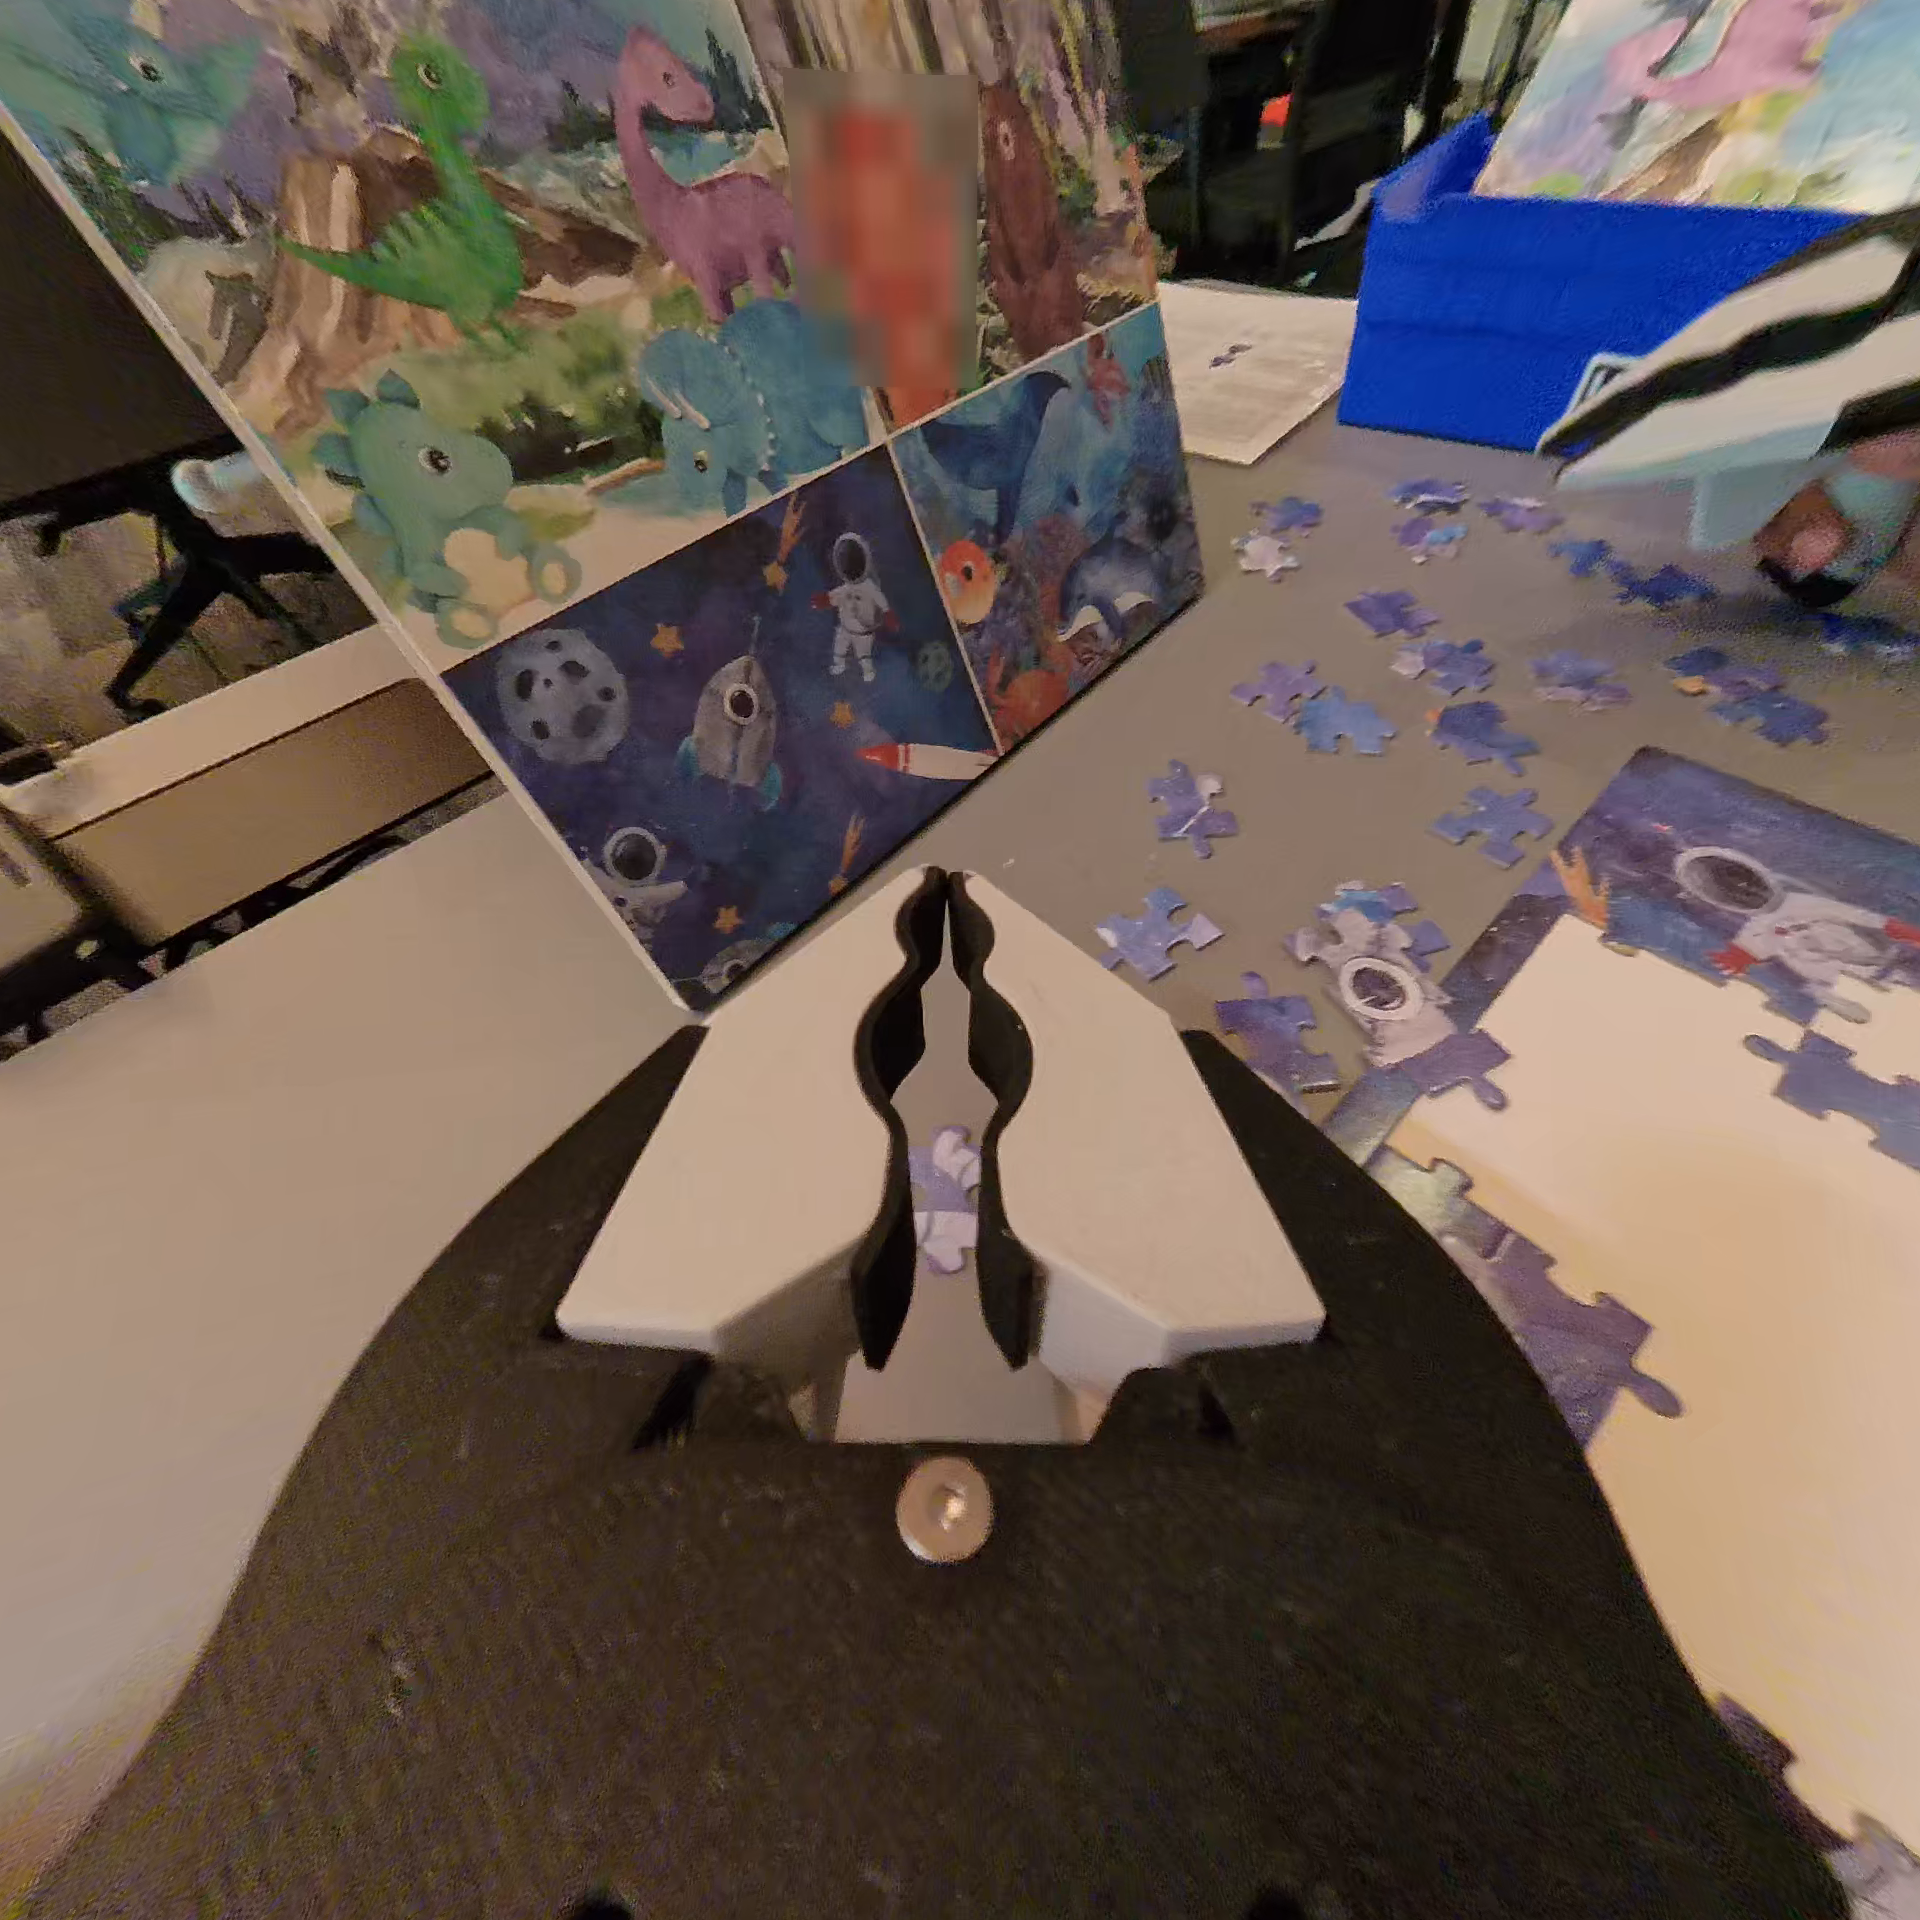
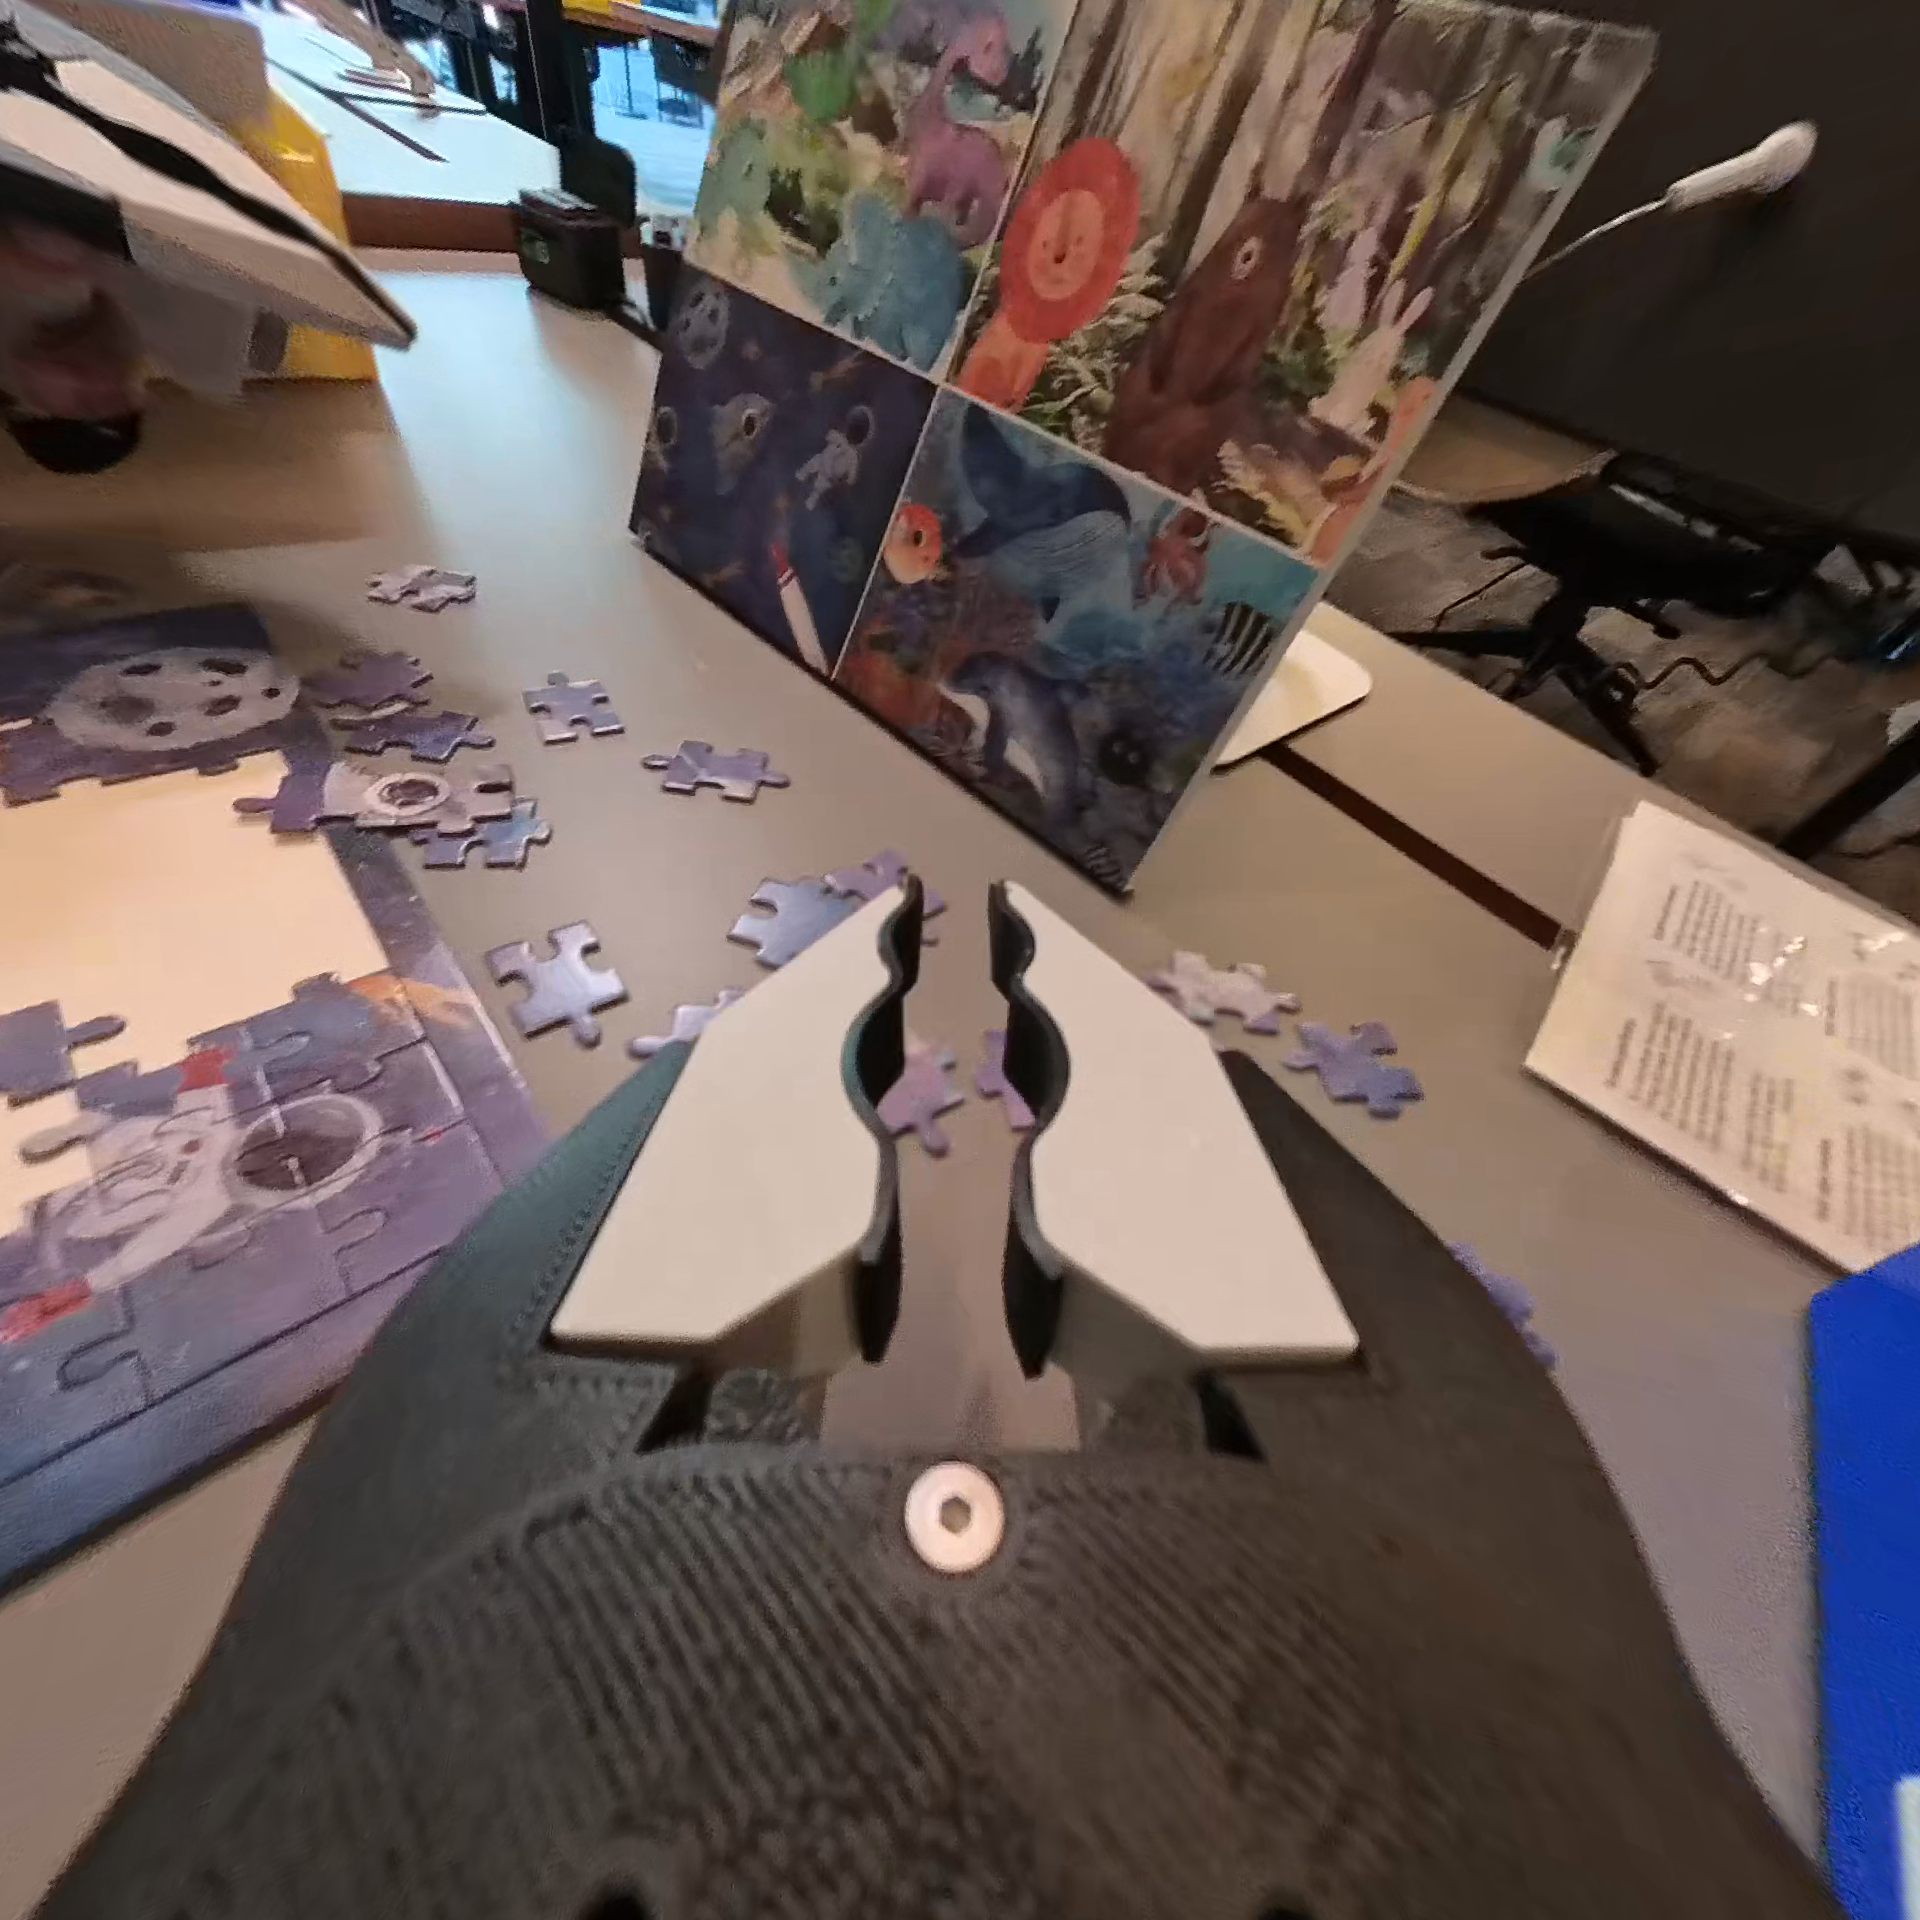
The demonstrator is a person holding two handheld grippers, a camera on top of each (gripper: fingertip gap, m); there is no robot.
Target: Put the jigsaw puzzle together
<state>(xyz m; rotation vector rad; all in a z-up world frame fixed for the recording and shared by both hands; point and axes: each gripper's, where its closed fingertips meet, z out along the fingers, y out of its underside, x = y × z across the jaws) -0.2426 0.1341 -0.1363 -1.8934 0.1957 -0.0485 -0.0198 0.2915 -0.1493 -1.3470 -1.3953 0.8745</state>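
My left gripper (image 1: pixel 948 878) is shut, its fingertips touching above the grey table (image 1: pixel 1039 831), next to the lower corner of an upright picture board (image 1: pixel 727 665). A pale purple puzzle piece (image 1: pixel 943 1205) shows through the slot farther back between the fingers; I cannot tell whether they touch it. My right gripper (image 2: pixel 954 894) is open by a narrow gap with nothing between its tips, low over loose purple puzzle pieces (image 2: pixel 920 1091). Another piece (image 2: pixel 800 914) lies beside its left fingertip. A partly assembled space puzzle on a cream board (image 2: pixel 156 914) lies to its left.
Several loose pieces (image 1: pixel 1340 717) are scattered over the table. The right gripper (image 1: pixel 1714 416) hangs at the upper right of the left wrist view. A blue bin (image 1: pixel 1507 312) stands behind. A printed sheet in plastic (image 2: pixel 1745 1029) lies to the right. The picture board (image 2: pixel 1039 520) stands ahead. The tips of one gripper are about 30 cm away from the tips of the other.
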